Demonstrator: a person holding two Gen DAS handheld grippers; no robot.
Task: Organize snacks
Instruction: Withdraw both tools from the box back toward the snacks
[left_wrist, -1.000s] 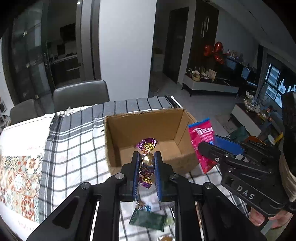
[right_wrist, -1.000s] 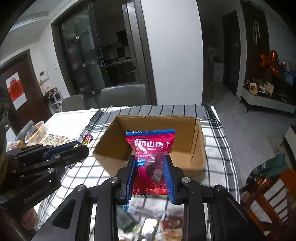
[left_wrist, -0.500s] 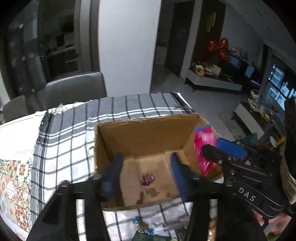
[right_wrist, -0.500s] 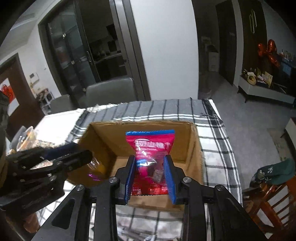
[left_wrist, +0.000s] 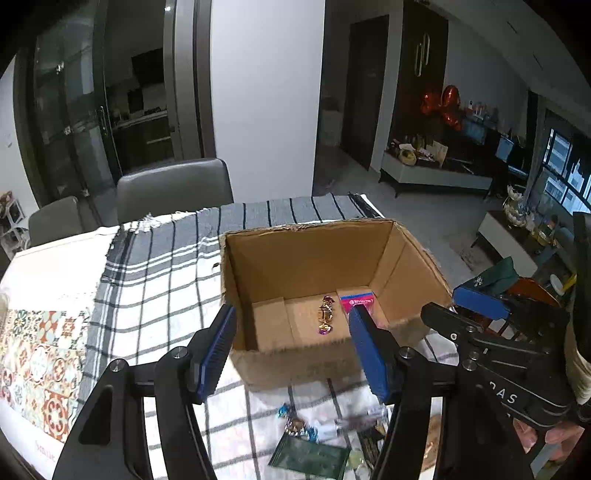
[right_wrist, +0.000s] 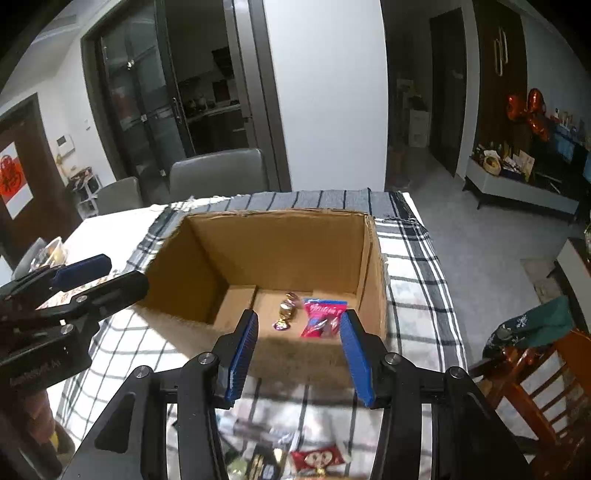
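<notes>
Left tongs (left_wrist: 291, 347) spread wide, nothing between the pads, jaws have just been opening; right tongs (right_wrist: 299, 352) also parted and empty, jaws just opened too; both hang over the near rim of the cardboard box (left_wrist: 295, 254); box sits open-topped on the checked cloth (left_wrist: 159, 273) covering the surface; inside on the box floor: purple-gold wrapped candy (left_wrist: 325, 319) near the middle, pink hawthorn packet (right_wrist: 322, 317) just beside it toward the right wall, the two apart or barely touching, cannot tell; near box wall partly hides the packet in the left view; loose snacks (left_wrist: 314, 439) lie on the cloth in front of the box, under the tongs, blurred: a dark green packet, a blue-twist candy, a red-white wrapper (right_wrist: 317, 458) in the right view; patterned mat (left_wrist: 40, 365) at the left edge of the surface; grey chairs (left_wrist: 173, 188) behind the surface; wooden chair (right_wrist: 535, 387) with green cloth at right; each tongs shows at the edge of the other's view.
</notes>
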